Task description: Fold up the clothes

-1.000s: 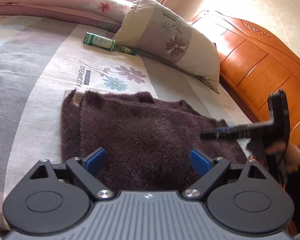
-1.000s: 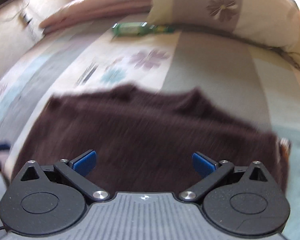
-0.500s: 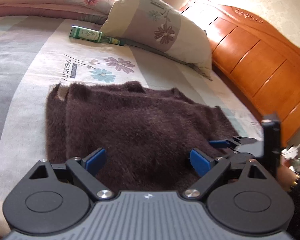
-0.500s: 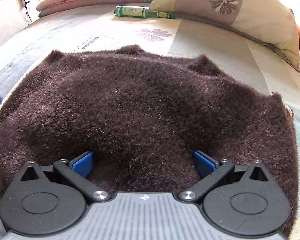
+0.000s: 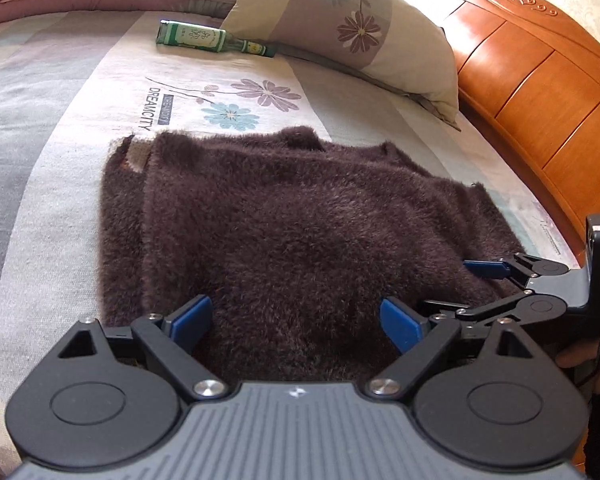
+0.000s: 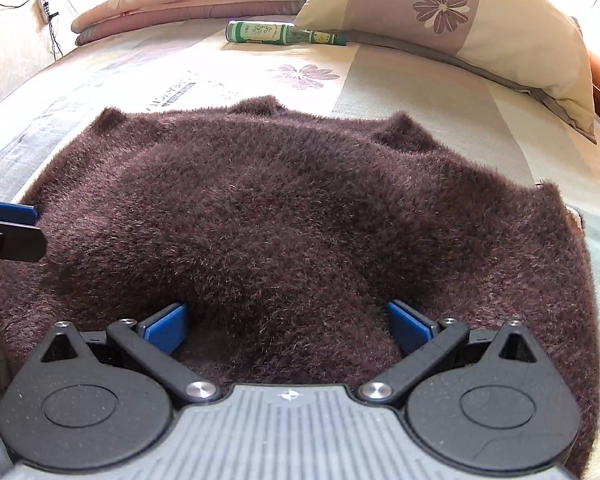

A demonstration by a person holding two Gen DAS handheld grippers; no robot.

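Note:
A dark brown fuzzy sweater (image 5: 300,220) (image 6: 292,208) lies flat on the flowered bedsheet (image 5: 40,160), its left side folded in over itself. My left gripper (image 5: 296,320) stands open at the sweater's near edge, its blue pads wide apart with pile bulging between them. My right gripper (image 6: 288,326) is also open and low on the near edge, pads sunk in the fuzz. In the left wrist view the right gripper (image 5: 460,286) lies on the sweater's right side. One left finger (image 6: 4,216) shows at the left edge of the right wrist view.
A green glass bottle (image 5: 212,38) (image 6: 280,34) lies on the sheet beside a flowered pillow (image 5: 360,28) (image 6: 460,12). A folded pink quilt (image 6: 180,4) sits at the back. The wooden headboard (image 5: 540,80) runs along the right. A hand (image 5: 580,360) holds the right gripper.
Both grippers have come down and closer to the sweater's near edge. The right gripper, raised a second ago, now rests low on the sweater. Both jaws stay wide.

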